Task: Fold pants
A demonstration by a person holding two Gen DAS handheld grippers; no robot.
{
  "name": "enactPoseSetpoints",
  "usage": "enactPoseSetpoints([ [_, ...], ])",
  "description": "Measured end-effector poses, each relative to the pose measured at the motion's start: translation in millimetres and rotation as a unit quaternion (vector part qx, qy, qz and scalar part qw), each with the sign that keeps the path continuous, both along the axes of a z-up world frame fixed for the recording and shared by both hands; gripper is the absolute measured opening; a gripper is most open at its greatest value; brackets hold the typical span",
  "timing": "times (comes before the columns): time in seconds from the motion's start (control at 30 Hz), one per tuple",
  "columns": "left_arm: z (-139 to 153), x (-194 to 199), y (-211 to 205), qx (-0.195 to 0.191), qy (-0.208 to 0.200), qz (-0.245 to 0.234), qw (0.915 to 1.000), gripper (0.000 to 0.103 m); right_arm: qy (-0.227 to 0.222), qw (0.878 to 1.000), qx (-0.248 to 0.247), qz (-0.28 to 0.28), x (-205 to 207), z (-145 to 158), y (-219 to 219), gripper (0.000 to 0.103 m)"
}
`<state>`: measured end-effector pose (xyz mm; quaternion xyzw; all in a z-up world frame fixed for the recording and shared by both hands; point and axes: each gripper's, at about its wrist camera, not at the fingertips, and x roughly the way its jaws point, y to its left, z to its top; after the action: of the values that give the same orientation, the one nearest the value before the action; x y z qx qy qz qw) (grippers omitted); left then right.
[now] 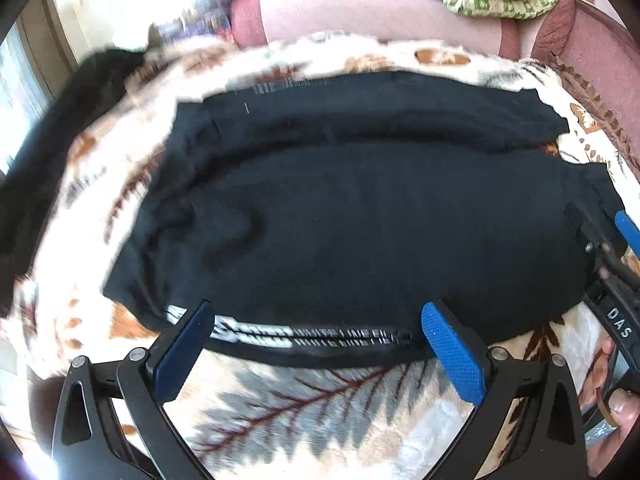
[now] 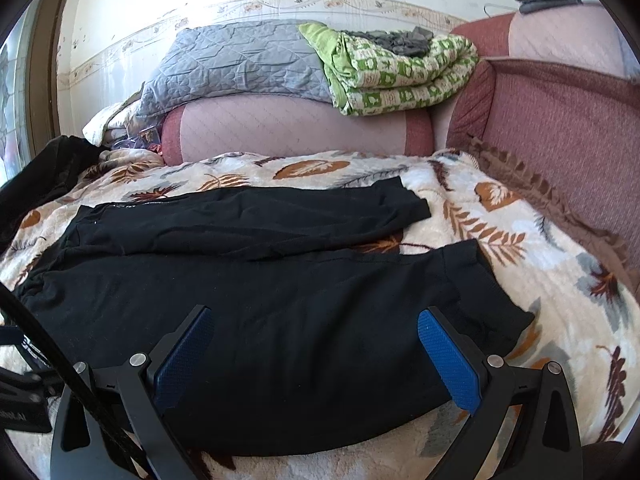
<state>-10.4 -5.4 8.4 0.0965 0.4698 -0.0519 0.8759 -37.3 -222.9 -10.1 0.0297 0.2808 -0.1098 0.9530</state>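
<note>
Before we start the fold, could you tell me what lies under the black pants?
The black pants lie spread flat on a cream blanket with a leaf print, which shows all around them. Whatever lies beneath the blanket is covered and cannot be seen.

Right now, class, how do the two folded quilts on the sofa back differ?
The grey quilt is plain, while the green quilt has a green-and-white print. The grey quilt lies left, the green quilt right, its edge overlapping the grey one. Only the green quilt carries a small dark grey cloth on top. Both rest folded on the pink sofa back.
</note>
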Motion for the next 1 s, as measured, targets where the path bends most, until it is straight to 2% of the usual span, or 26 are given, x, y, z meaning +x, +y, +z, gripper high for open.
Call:
enactPoseSetpoints([
  [0.1, 17.5, 0.7, 0.3, 0.005, -0.022, 0.005, 0.9997, 0.103, 0.008, 1.000, 0.022, -0.002, 2.6, -3.3, -6.1, 0.103],
  [0.23, 37.7, 6.2, 10.9, -0.003, -0.038, 0.039, 0.9985, 0.103, 0.019, 0.998, 0.053, -0.005, 5.8, -9.0, -16.3, 0.103],
  [0.37, 53.6, 9.2, 26.3, 0.006, -0.056, 0.076, 0.9955, 0.103, 0.035, 0.996, 0.076, -0.009, 10.1, -17.1, -22.3, 0.103],
  [0.5, 68.7, 12.6, 47.7, -0.009, -0.070, 0.108, 0.9917, 0.103, 0.052, 0.995, 0.089, -0.003, 14.7, -24.8, -26.4, 0.103],
  [0.63, 80.1, 19.0, 62.1, -0.006, -0.086, 0.103, 0.9910, 0.103, 0.054, 0.994, 0.090, -0.003, 14.9, -25.5, -26.8, 0.103],
  [0.73, 88.6, 22.6, 70.0, -0.002, -0.107, 0.094, 0.9898, 0.103, 0.070, 0.993, 0.090, 0.000, 18.2, -23.6, -25.6, 0.103],
  [0.8, 93.2, 24.1, 80.2, -0.008, -0.116, 0.083, 0.9898, 0.103, 0.101, 0.992, 0.070, 0.003, 15.6, -13.1, -20.9, 0.102],
  [0.9, 95.0, 31.1, 102.3, -0.023, -0.113, 0.070, 0.9908, 0.103, 0.084, 0.996, 0.011, -0.006, -6.4, 17.2, -9.3, 0.099],
  [1.0, 92.7, 38.7, 124.2, -0.027, -0.106, 0.068, 0.9916, 0.103, 0.057, 0.995, -0.076, -0.021, -24.3, 55.9, 11.2, 0.099],
])
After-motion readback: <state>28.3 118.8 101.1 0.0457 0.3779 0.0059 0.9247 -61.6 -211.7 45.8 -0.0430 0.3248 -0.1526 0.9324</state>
